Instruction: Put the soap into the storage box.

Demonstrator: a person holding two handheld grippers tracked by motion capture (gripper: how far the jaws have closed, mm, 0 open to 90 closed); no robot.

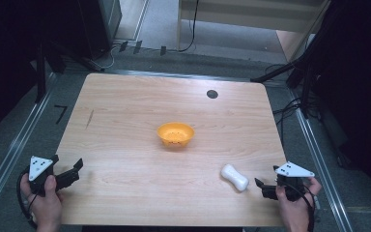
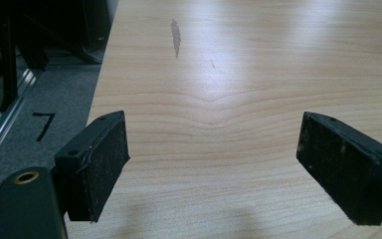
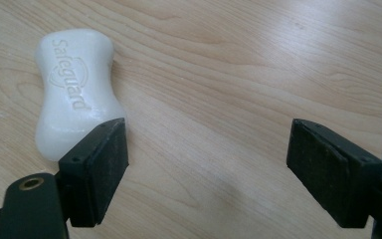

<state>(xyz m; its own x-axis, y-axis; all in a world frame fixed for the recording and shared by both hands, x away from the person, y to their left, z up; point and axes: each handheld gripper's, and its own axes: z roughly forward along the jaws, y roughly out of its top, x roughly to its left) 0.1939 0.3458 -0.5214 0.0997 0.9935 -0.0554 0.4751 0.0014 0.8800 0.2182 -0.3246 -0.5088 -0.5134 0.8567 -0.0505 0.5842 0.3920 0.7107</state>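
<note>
Both grippers rested wide open: the left gripper point(image 2: 214, 167) over bare table point(image 1: 125, 106), the right gripper point(image 3: 206, 169) just beside the white Safeguard soap bar point(image 3: 72, 89), near an orange bowl point(image 1: 175, 134).

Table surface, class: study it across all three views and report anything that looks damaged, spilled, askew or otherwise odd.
Little stands out. The table carries a dark grey smear near its far left edge, like a scuff or stain. The white soap bar lies bare on the wood at a slant, outside the orange bowl. Nothing looks spilled or broken.
</note>
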